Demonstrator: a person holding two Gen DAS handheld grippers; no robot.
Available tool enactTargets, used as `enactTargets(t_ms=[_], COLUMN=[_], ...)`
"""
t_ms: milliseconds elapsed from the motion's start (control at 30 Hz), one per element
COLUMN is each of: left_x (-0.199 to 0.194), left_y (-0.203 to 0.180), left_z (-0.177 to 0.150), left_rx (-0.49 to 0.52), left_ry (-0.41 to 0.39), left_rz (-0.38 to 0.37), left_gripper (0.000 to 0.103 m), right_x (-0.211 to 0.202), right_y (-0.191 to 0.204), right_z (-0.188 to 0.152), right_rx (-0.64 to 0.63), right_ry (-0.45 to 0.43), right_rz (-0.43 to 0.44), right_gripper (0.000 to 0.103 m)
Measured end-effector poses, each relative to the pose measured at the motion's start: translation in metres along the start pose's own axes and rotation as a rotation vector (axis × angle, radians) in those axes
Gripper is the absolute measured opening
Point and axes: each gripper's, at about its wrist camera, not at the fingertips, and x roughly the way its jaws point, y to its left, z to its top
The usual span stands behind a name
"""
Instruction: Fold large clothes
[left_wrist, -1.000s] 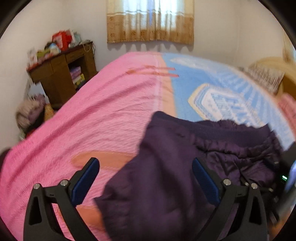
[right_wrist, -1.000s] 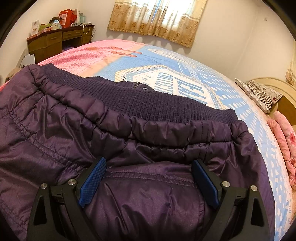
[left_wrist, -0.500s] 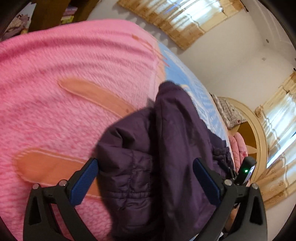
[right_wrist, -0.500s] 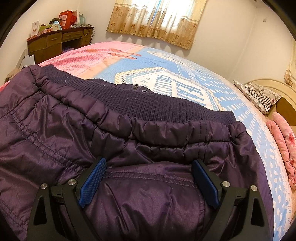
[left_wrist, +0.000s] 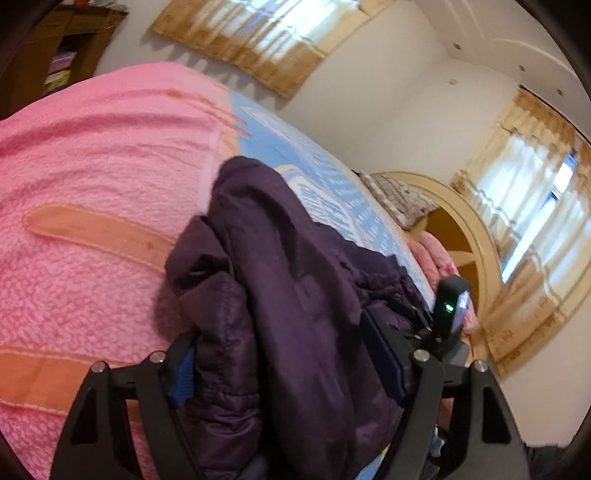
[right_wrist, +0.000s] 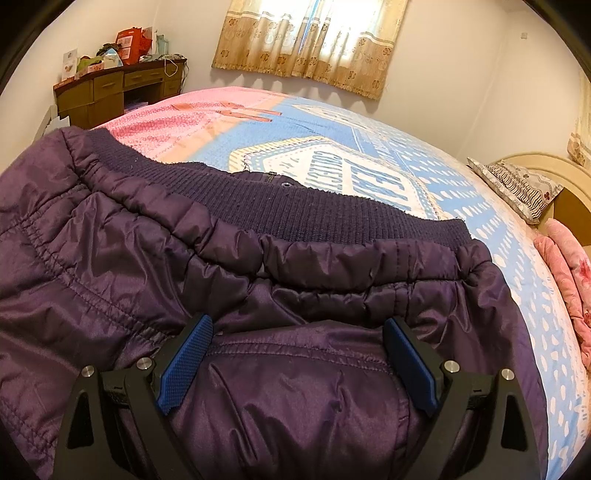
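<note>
Padding is what will decide how this purple quilted jacket (right_wrist: 258, 295) behaves: it looks puffy and soft, light for its bulk, with a shiny shell that I would expect to slide against itself and spring back out of any fold that is not pressed down. It lies on the bed (right_wrist: 461, 221), spread over the near part of the blanket where the pink half meets the blue half, its ribbed knit hem (right_wrist: 295, 210) running across toward the middle of the bed and a small snap showing just past that band. In the left wrist view the left gripper (left_wrist: 284, 365) has a bunched, raised ridge of the jacket between its fingers, and its jaws are closing on that ridge; the left pad is half buried against the fabric while the right pad appears to sit just beside it, so I judge the pinch not yet firm. The right gripper (right_wrist: 295, 365) stands with its jaws wide apart, the fabric lying flat beneath and between the blue pads (nothing is pinched there as far as the view shows). The surest places to take hold seem to be the stitched seams, the elasticated gathers and the knit hem, where the cloth is thicker and less slick than the smooth panels. A pinch on a single shell layer would likely slip or drag only the outer skin, so gathering several layers seems wiser. A pillow (right_wrist: 517, 188) rests near the headboard at the far right corner, well apart from the jacket.
</note>
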Motion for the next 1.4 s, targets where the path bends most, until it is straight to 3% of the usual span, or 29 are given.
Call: enactTargets(t_ms=[67, 133, 200, 300, 333, 367, 400, 433, 567, 667, 767, 933, 1033, 1133, 1233, 1300, 1333, 1400], left_x=[0.003, -0.003, -0.009, -0.013, -0.01, -0.005, -0.001, 0.0, -0.006, -0.004, 0.0, 0.005, 0.016, 0.033, 0.046, 0.056, 0.061, 0.078], left_y=[0.009, 0.023, 0.039, 0.039, 0.036, 0.032, 0.029, 0.022, 0.0, -0.015, -0.047, -0.126, -0.189, -0.23, -0.264, -0.282, -0.288, -0.295], left_z=[-0.001, -0.006, -0.01, -0.016, -0.017, -0.019, -0.02, -0.019, -0.014, 0.0, 0.01, 0.02, 0.018, 0.013, 0.005, -0.011, -0.019, -0.04], left_rx=[-0.02, -0.061, -0.133, -0.128, -0.117, -0.109, -0.103, -0.082, -0.017, 0.022, 0.126, 0.352, 0.567, 0.729, 0.857, 0.971, 1.02, 1.137], left_ry=[0.003, -0.007, -0.002, -0.013, -0.004, 0.019, 0.035, 0.028, -0.025, -0.057, -0.096, -0.166, -0.189, -0.197, -0.182, -0.145, -0.135, -0.106], left_rz=[0.086, 0.122, 0.104, 0.056, 0.034, -0.031, -0.066, -0.057, -0.066, -0.052, -0.01, 0.0, 0.0, 0.01, 0.005, 0.064, 0.093, 0.141], left_gripper=[0.08, 0.088, 0.099, 0.098, 0.095, 0.081, 0.078, 0.077, 0.058, 0.035, 0.028, 0.028, 0.028, 0.028, 0.029, 0.031, 0.032, 0.033], right_x=[-0.001, 0.0, -0.001, -0.001, -0.001, -0.002, -0.001, -0.002, -0.003, -0.003, -0.005, -0.009, -0.019, -0.025, -0.036, -0.049, -0.054, -0.06], right_y=[0.0, 0.0, 0.0, 0.0, -0.002, -0.003, -0.007, -0.009, -0.011, -0.014, -0.017, -0.031, -0.057, -0.091, -0.118, -0.12, -0.122, -0.147], right_z=[0.0, 0.0, 0.0, 0.0, 0.0, 0.0, -0.001, -0.003, -0.004, -0.004, -0.006, -0.006, -0.011, -0.016, -0.026, -0.028, -0.028, -0.028], right_rx=[0.002, 0.004, 0.004, 0.006, 0.008, 0.01, 0.013, 0.017, 0.025, 0.033, 0.046, 0.103, 0.215, 0.312, 0.314, 0.13, 0.049, 0.076], right_ry=[-0.002, -0.004, -0.006, -0.007, -0.009, -0.014, -0.017, -0.021, -0.028, -0.033, -0.049, -0.076, -0.138, -0.121, -0.105, -0.104, -0.109, -0.084], right_rz=[0.004, 0.007, 0.007, 0.01, 0.014, 0.018, 0.023, 0.028, 0.037, 0.047, 0.059, 0.106, 0.178, 0.238, 0.197, -0.032, -0.093, -0.055], right_gripper=[0.093, 0.093, 0.093, 0.093, 0.093, 0.093, 0.093, 0.093, 0.093, 0.093, 0.093, 0.093, 0.09, 0.084, 0.084, 0.085, 0.086, 0.086])
